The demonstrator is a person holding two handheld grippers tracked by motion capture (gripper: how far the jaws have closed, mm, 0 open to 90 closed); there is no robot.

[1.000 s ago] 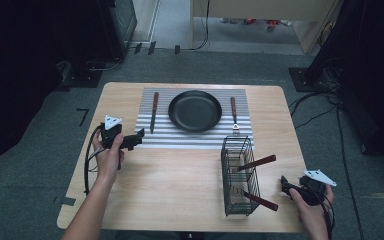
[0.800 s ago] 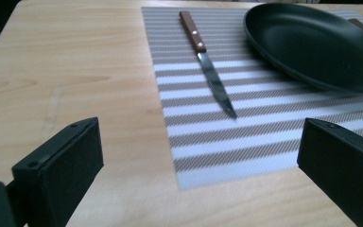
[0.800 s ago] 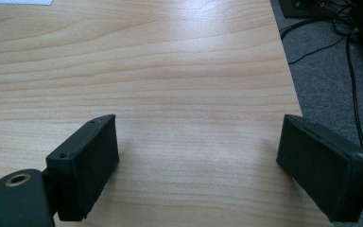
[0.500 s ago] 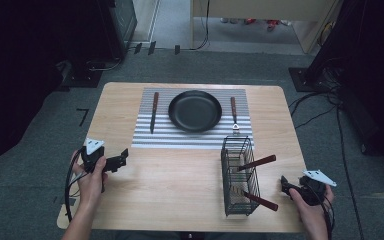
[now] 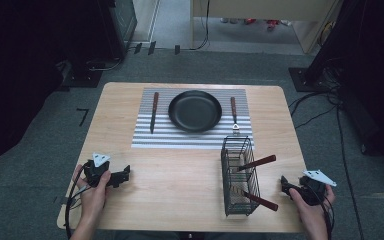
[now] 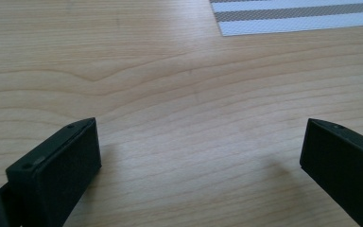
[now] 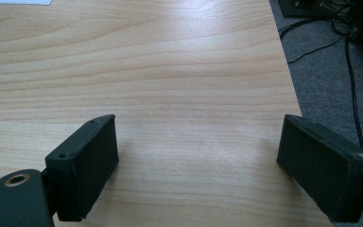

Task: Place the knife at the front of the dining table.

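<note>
Left claw (image 5: 126, 175): released, jaws wide apart, empty, low over bare wood near the surface's (image 5: 180, 170) front left corner.
Right claw (image 5: 283, 184): released, empty, at the front right edge.
Wire basket (image 5: 239, 175): just left of the right claw, holding two wooden-handled utensils (image 5: 258, 162).
Striped mat (image 5: 195, 135): carries a black pan (image 5: 195, 110).

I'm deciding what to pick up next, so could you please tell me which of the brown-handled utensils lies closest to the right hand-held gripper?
The lower utensil in the wire basket: its handle pokes out toward the right hand-held gripper.
</note>
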